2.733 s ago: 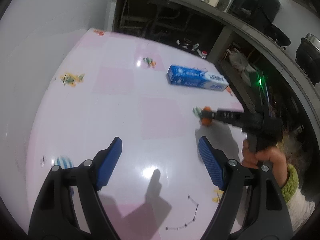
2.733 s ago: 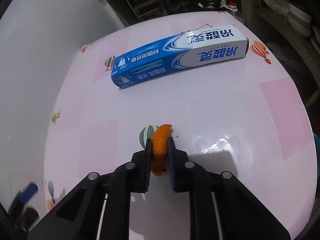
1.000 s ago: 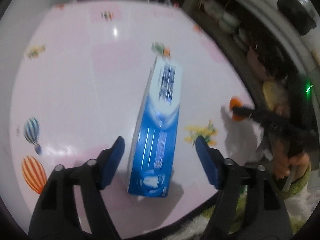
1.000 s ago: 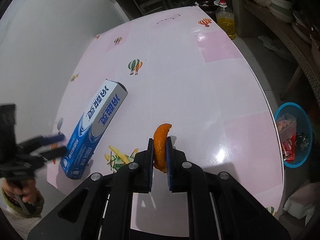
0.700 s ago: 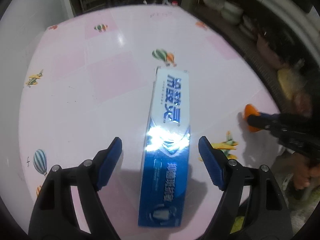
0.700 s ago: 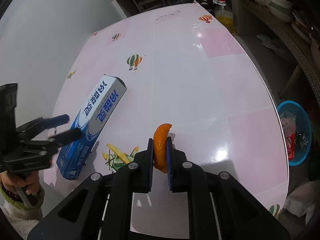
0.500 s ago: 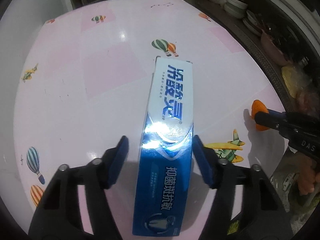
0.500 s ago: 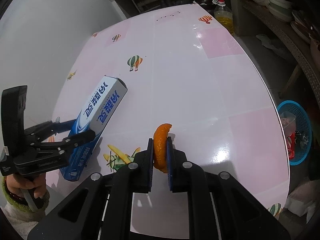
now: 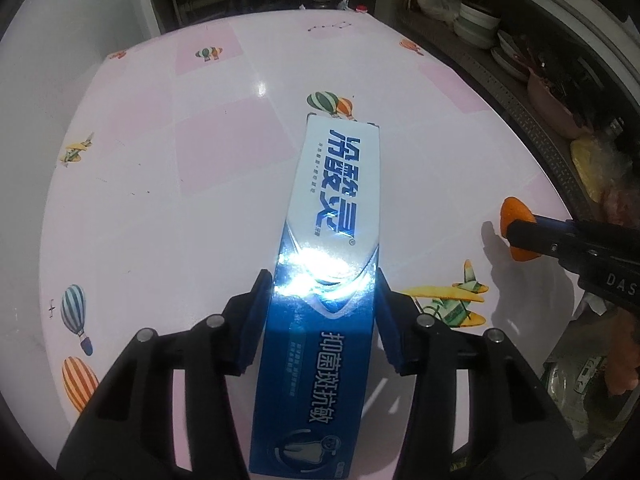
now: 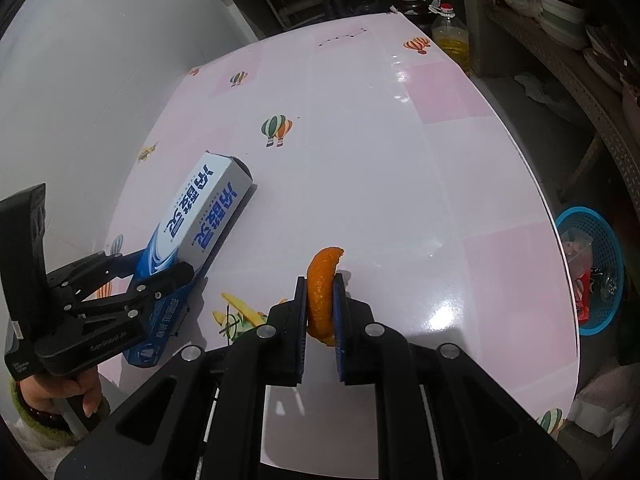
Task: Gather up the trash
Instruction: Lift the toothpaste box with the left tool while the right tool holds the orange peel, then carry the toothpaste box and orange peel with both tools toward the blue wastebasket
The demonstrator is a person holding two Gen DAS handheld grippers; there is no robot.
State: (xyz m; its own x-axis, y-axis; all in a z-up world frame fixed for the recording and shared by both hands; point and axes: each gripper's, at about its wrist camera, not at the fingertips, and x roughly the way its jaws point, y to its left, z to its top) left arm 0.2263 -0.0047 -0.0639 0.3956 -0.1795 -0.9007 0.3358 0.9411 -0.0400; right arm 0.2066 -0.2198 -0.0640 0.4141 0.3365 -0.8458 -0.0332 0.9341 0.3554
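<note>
Left gripper (image 9: pixel 322 312) straddles a blue-and-white toothpaste box (image 9: pixel 328 264), low centre of the left wrist view. The box lies flat on the pink-and-white table (image 9: pixel 160 208) and runs lengthwise between the fingers, its white end up-frame beside a printed balloon and its blue end off past the pads toward the bottom edge. The jaws have just been closing with the box between them; both blue pads (image 9: pixel 256 320) now sit against its long sides, about half open, the width of the box. In the right wrist view the same gripper (image 10: pixel 156 276) shows at lower left, clamped across the blue end of the box (image 10: pixel 204 216), with the person's hand (image 10: pixel 60 396) on its handle below. Right gripper (image 10: pixel 320 308), centre-bottom of its own view, is nearly closed on a curl of orange peel (image 10: pixel 322 280) that stands on edge between the pads and pokes out above the tips. From the left wrist view that peel (image 9: pixel 514 220) sits at the right edge, pinched in the black tips. A blue basket (image 10: pixel 596 272) holding wrappers stands on the floor at far right, off the table edge.
</note>
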